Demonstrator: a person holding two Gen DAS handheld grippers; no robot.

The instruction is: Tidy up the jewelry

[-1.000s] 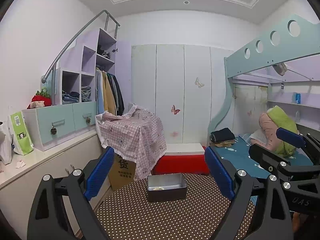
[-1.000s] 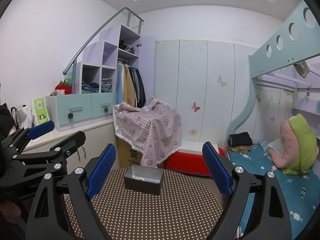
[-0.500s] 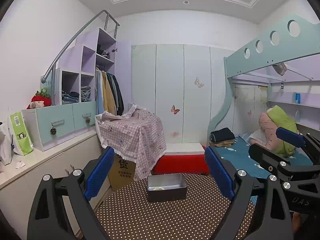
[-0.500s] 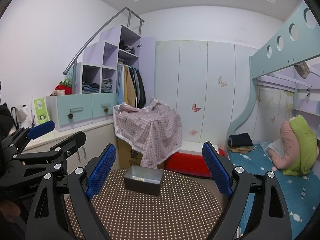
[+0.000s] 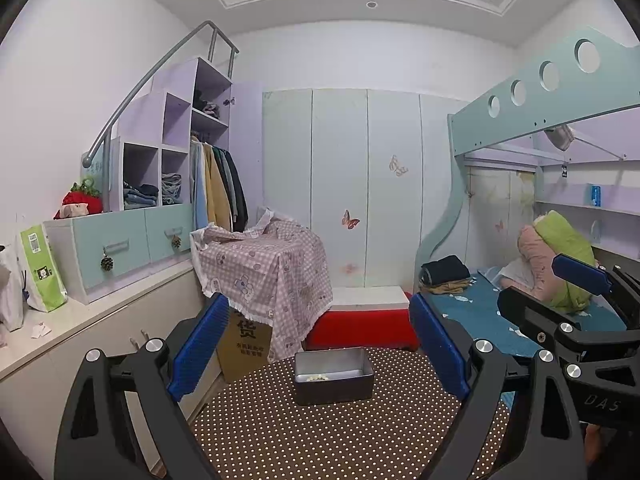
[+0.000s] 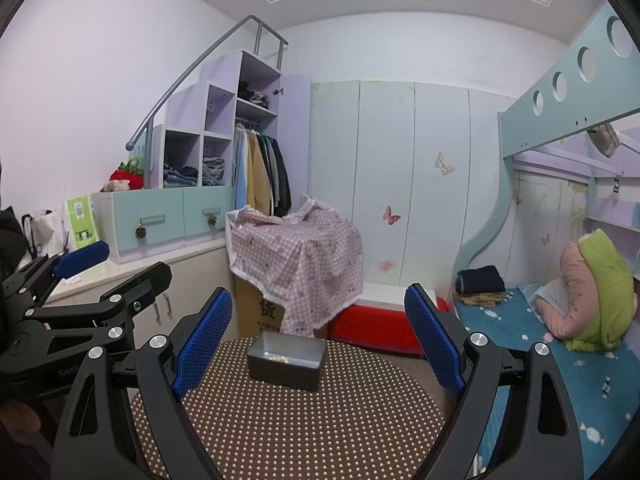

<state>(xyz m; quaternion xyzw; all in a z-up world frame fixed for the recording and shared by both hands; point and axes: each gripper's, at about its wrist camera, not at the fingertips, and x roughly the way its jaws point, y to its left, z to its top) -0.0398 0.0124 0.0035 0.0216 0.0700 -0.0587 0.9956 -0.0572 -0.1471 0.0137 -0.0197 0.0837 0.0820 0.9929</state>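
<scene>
Patience is what this step wants, since I judge I am only at the approach and nothing is picked up yet. My left hand-held gripper (image 5: 316, 350) hangs released, its blue ribbed pads (image 5: 198, 346) spread wide with nothing between them, and my right hand-held gripper (image 6: 316, 344) is the same, jaws apart and empty. Both point almost level over the round brown worktop with white dots (image 5: 340, 440). The task's thing, as far as I can make out, is the small heap of pale beads or pearls (image 5: 316, 377) lying on the floor of the open dark grey rectangular metal tin (image 5: 334, 384), which stands toward the far edge of the worktop, well apart from either gripper; the pieces are too small to tell what they are. To do this well I would tip one gripper downward so its fingers can enter the tin from above, keeping clear of the walls, and close gently on a single piece, not the heap. The tin looks light and may slide on the dotted cover, so I would steady its near wall with the other gripper. No second container for sorting is visible.
</scene>
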